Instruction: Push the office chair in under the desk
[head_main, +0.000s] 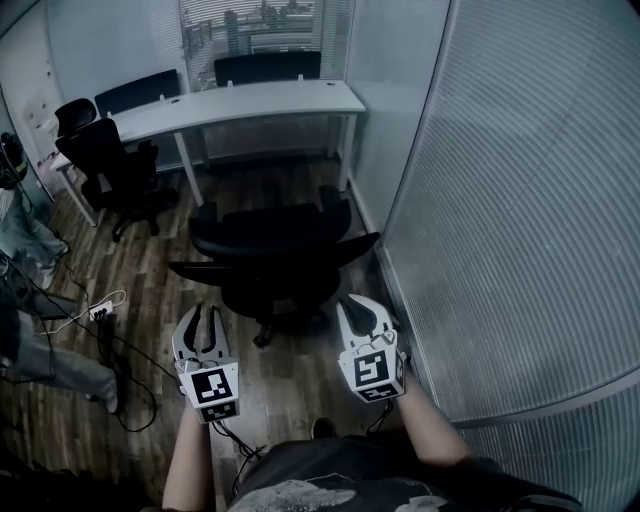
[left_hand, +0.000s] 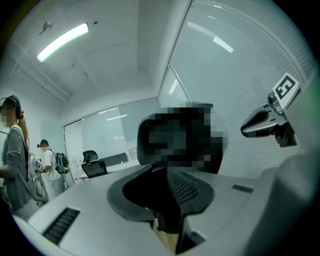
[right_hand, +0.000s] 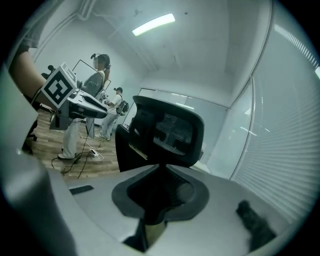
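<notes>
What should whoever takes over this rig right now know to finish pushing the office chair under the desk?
Left gripper: jaws slightly apart, nothing between them, short of the chair.
Right gripper: shut, empty, also short of the chair.
Office chair: stands out on the floor with its back toward you, facing the white desk; not yet under it.
Done: both grippers are lined up behind the backrest.
Left: bring the grippers onto the backrest and push straight ahead toward the desk. The ribbed wall is close on the right, so probably keep the push straight.
</notes>
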